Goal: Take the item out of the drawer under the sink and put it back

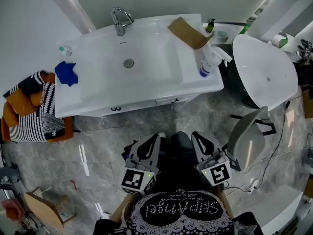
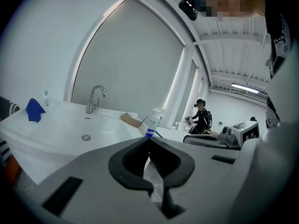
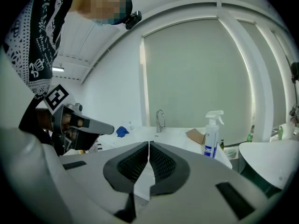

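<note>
Left hand-held gripper (image 1: 156, 136) and right hand-held gripper (image 1: 196, 134) sit side by side at waist height, both clenched on nothing.

Both point slightly downward toward the white sink (image 1: 161, 77), well apart from it, over the grey marble floor (image 1: 98, 146). The drawer (image 1: 146, 105) under the sink shows only its flush front, so the item is hidden. On top lie a blue cloth (image 1: 66, 72), a spray bottle (image 1: 208, 65) and a piece of cardboard (image 1: 188, 32) near the faucet (image 1: 121, 19). A grey chair (image 1: 249, 136) stands to the right.
</note>
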`<state>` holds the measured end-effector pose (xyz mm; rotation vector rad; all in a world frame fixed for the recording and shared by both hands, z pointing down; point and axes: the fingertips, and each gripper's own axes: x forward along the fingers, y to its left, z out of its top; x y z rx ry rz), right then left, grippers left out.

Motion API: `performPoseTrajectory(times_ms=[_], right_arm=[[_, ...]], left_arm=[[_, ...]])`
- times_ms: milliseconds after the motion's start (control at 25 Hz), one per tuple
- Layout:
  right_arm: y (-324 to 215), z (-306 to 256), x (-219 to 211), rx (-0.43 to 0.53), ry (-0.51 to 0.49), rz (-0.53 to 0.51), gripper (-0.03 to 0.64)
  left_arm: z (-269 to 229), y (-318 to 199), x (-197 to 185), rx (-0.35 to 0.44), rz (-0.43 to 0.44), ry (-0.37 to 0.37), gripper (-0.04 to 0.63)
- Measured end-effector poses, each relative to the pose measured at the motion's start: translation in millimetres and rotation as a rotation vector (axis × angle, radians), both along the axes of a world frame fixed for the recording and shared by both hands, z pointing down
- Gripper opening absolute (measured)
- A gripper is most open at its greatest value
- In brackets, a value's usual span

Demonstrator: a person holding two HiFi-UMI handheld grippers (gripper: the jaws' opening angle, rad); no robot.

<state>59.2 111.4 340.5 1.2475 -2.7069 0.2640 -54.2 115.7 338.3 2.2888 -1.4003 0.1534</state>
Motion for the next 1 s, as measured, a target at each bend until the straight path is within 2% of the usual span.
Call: performPoseTrajectory(times_ms=[280,640,1000], right_arm=[[-12.9,7.5,-0.2,-0.019,-0.025,-0.065,0.02],[-52.2,-2.7,33.2,-0.023,-0.049,-0.079,0.02],[-78.5,0.0,56.8,0.009,-0.037,-0.129,0.02]], left_arm=[[8.9,-3.7,-4.6,-0.034,-0.055,-0.036,0.005],[5.5,-34.2,38.3,-0.039,-0.029,-0.033,0.005],[4.1,-59.0,56.6,-0.01,-0.091,-0.026,0.005]])
